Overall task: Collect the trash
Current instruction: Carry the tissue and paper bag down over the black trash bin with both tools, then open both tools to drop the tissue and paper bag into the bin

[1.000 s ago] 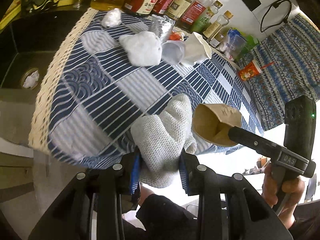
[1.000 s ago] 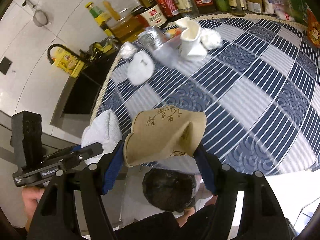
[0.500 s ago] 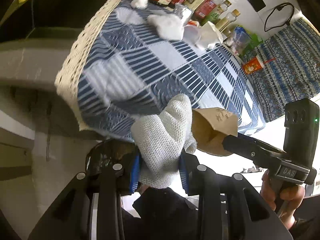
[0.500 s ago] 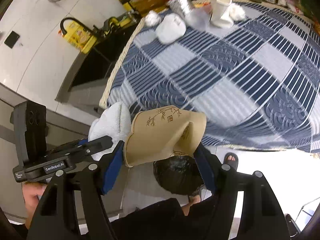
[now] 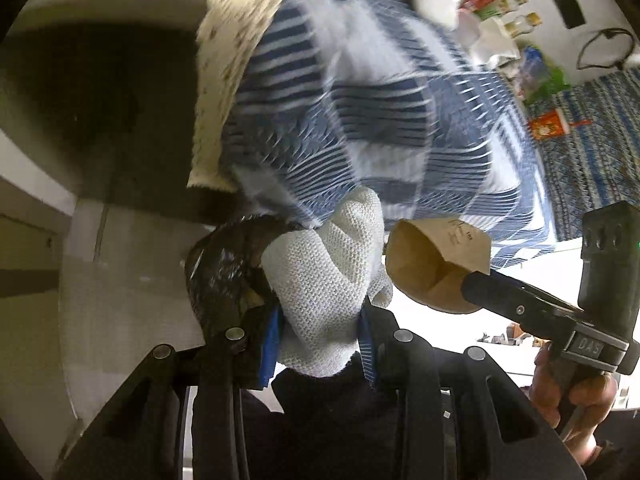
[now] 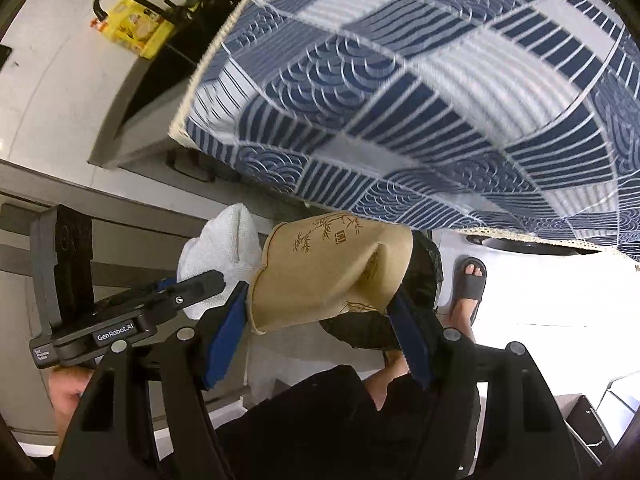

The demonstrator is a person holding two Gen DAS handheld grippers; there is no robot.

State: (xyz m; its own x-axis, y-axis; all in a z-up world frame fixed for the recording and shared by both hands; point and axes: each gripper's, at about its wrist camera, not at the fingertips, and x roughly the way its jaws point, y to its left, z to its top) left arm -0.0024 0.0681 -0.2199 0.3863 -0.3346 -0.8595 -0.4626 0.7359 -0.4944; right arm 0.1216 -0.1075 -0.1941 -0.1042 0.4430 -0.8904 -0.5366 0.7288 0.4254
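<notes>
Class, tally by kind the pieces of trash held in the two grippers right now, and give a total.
White paper towel wad, in the left gripper: 1
Brown paper cup, in the right gripper: 1
Total: 2

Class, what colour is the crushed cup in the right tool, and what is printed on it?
Tan cup with brown bamboo sprigs; right wrist view shows it best.

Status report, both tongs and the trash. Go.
Left tongs shut on white cloth wad. Right tongs shut on crushed paper cup. Both past the table edge, above black bin bag. Nothing in between.
</notes>
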